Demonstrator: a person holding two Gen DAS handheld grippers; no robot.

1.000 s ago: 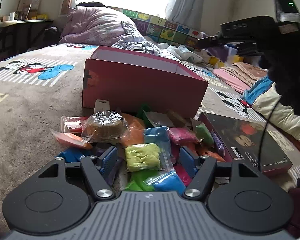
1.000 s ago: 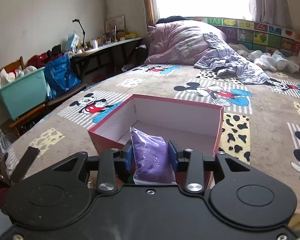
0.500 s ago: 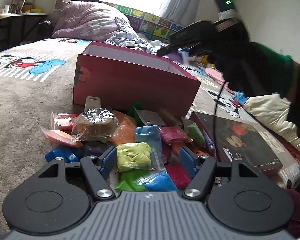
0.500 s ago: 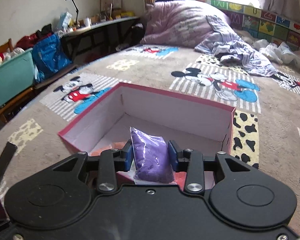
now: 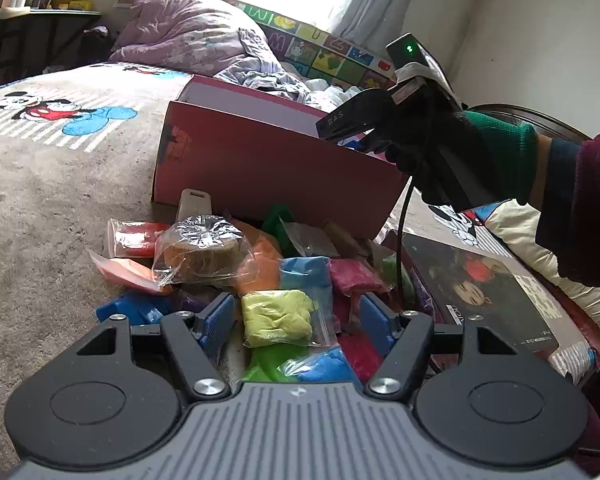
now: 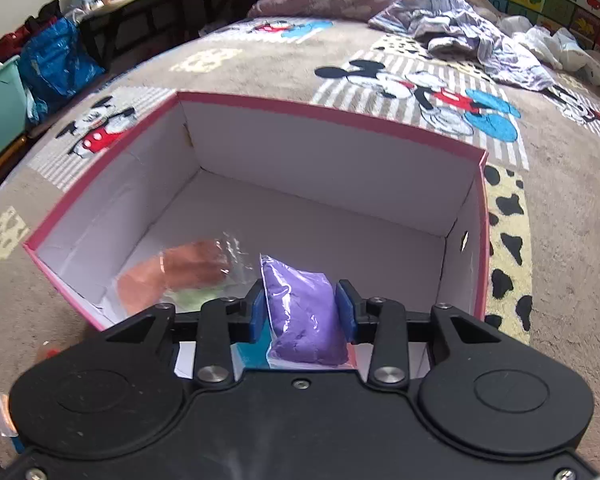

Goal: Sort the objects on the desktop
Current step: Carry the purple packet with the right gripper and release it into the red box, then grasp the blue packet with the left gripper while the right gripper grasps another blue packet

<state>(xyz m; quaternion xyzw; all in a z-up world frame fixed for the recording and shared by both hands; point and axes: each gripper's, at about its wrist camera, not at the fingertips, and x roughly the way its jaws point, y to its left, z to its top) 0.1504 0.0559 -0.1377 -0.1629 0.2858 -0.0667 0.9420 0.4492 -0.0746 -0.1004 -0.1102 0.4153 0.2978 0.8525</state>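
My right gripper (image 6: 302, 308) is shut on a purple clay bag (image 6: 306, 316) and hangs over the near part of the open red box (image 6: 332, 116). An orange bag (image 6: 180, 268) and a pale green bag (image 6: 198, 298) lie on the box floor. In the left wrist view, a gloved hand (image 5: 440, 152) holds that gripper at the right rim of the red box (image 5: 268, 168). My left gripper (image 5: 296, 320) stands open low over a pile of coloured clay bags. A yellow-green bag (image 5: 278, 316) lies between its blue fingers (image 5: 216, 320) without being pressed.
The pile holds a wrapped brown disc (image 5: 200, 252), blue (image 5: 304, 274), pink (image 5: 356, 278) and red (image 5: 136, 238) bags. A dark flat box (image 5: 488, 292) lies to the right of the pile. The patterned blanket (image 6: 548, 240) spreads all around.
My right gripper has moved forward and down with the purple bag, from before the box to over its inside. The left gripper has stayed over the pile.
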